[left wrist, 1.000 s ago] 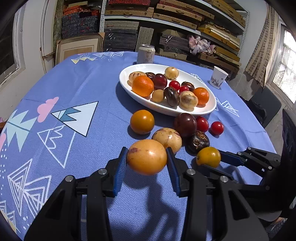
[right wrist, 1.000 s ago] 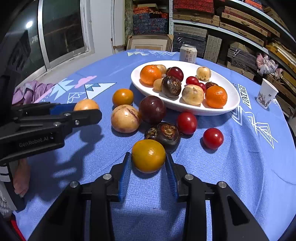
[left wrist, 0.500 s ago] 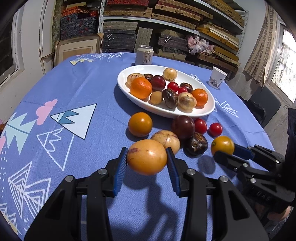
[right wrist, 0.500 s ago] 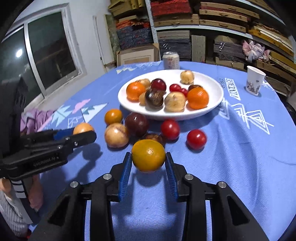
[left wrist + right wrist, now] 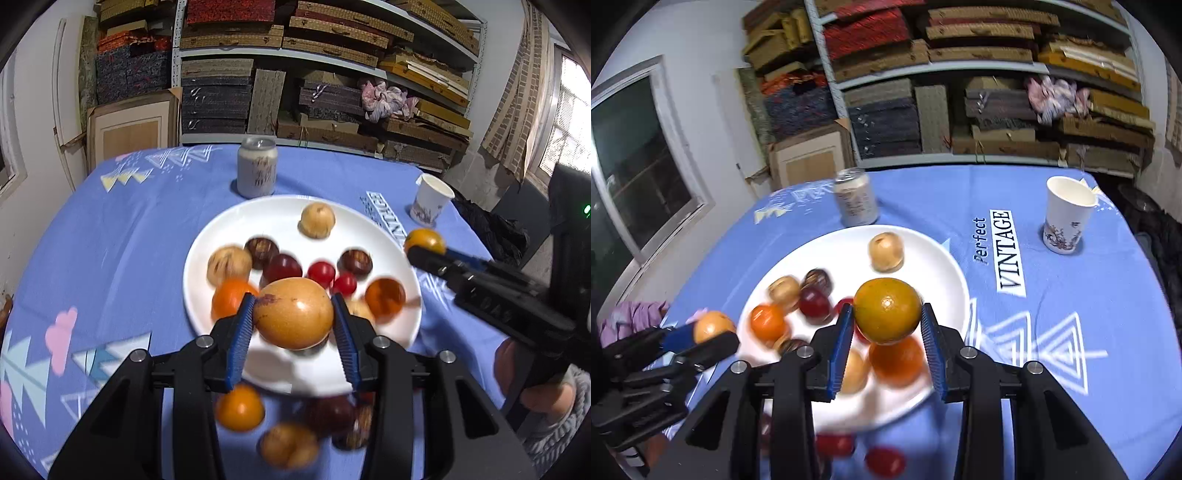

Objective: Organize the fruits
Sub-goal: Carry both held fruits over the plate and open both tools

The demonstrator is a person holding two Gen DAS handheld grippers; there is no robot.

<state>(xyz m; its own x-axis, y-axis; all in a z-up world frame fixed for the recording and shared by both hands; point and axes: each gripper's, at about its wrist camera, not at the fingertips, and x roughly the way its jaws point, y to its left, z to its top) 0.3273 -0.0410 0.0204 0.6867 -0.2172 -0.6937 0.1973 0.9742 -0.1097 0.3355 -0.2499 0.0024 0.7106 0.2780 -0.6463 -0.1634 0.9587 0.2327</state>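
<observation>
Two-handed carry over white plate (image 5: 207, 310), fisheye wrist views. Left tool (image 5: 293, 325) clamped on large yellow-tan fruit (image 5: 293, 314), long axis spanning pad to pad, hanging over plate's near half, above orange (image 5: 231, 297) and dark fruits already in it. Right tool (image 5: 887, 334) clamped on yellow-orange citrus (image 5: 887, 310), likewise above plate (image 5: 846, 251), toward its right side. Both loads clear of plate surface, no contact visible. Bare plate area lies ahead of both tools, betw. tan fruit (image 5: 885, 252) at far rim and central cluster; right tool looks nearer that gap. Probable next: lower, release. Loose fruits, blurred, on table (image 5: 110, 229) below near rim; can (image 5: 257, 170) and paper cup (image 5: 1067, 214) beyond plate.
</observation>
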